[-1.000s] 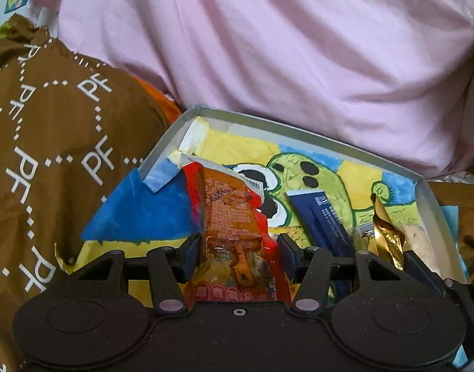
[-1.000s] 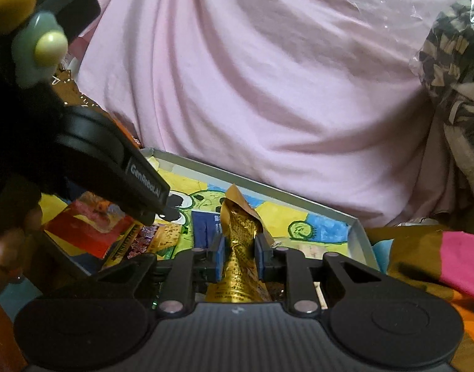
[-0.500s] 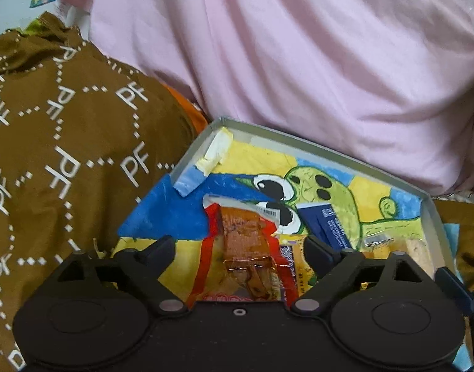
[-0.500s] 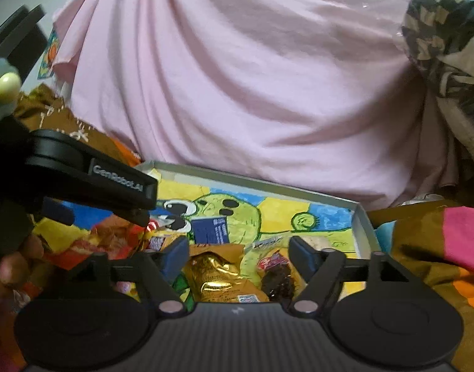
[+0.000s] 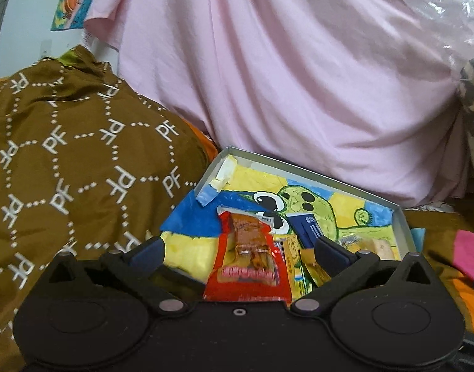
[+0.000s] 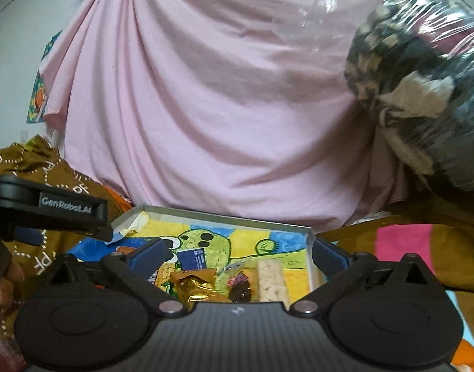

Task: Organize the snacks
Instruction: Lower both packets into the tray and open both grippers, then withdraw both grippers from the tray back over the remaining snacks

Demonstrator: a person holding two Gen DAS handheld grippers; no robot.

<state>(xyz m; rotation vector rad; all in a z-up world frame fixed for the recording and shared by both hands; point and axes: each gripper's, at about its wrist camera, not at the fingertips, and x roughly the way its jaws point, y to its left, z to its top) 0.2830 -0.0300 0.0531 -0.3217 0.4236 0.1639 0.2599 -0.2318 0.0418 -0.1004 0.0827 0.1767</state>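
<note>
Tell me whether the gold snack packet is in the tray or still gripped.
In the tray: the gold packet lies flat beside other snacks, and the right gripper is opening, clear of it.

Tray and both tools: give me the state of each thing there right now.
Left tool: jaws opening, nothing gripped.
Right tool: jaws opening, nothing gripped.
Red snack packet: lying flat in tray, released.
Gold packet: lying in tray, released.
Tray: open, holding snacks.
Navy packet: flat in tray.

A home bedroom: pink sheet (image 5: 299, 77), patterned brown bedding (image 5: 66, 155).
</note>
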